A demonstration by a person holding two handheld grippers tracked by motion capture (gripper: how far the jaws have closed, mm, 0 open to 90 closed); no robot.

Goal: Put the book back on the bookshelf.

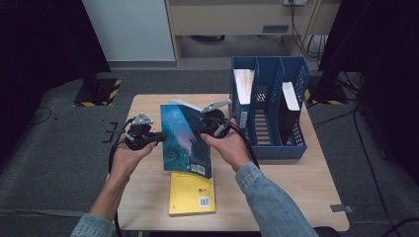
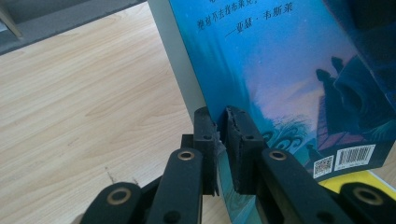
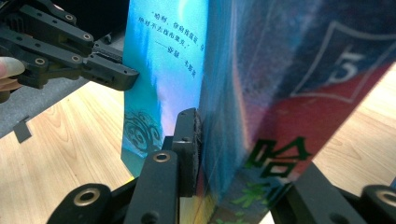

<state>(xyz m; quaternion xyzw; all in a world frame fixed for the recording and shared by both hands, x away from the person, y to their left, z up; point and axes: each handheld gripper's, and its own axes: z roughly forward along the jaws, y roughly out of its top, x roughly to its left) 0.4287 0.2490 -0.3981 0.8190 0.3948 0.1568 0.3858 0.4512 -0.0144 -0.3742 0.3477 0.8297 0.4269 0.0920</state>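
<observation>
In the high view, two books are seen on the table (image 1: 306, 182): a blue book (image 1: 184, 138) held upright between two grippers, and a yellow book (image 1: 191, 193) lying flat, partly covered by it. One blue file rack (image 1: 269, 106) holds two more items. The left gripper (image 1: 159, 138) and right gripper (image 1: 203, 129) are partly hidden by the hands. In the left gripper view, the jaws are clamped on the book's cover edge. In the right gripper view, the jaws are clamped across the spine; the far jaw is hidden.

Yellow book (image 1: 192, 195) half hidden under blue book (image 1: 187, 140); right gripper's (image 3: 233, 154) far finger hidden behind blue book.
</observation>
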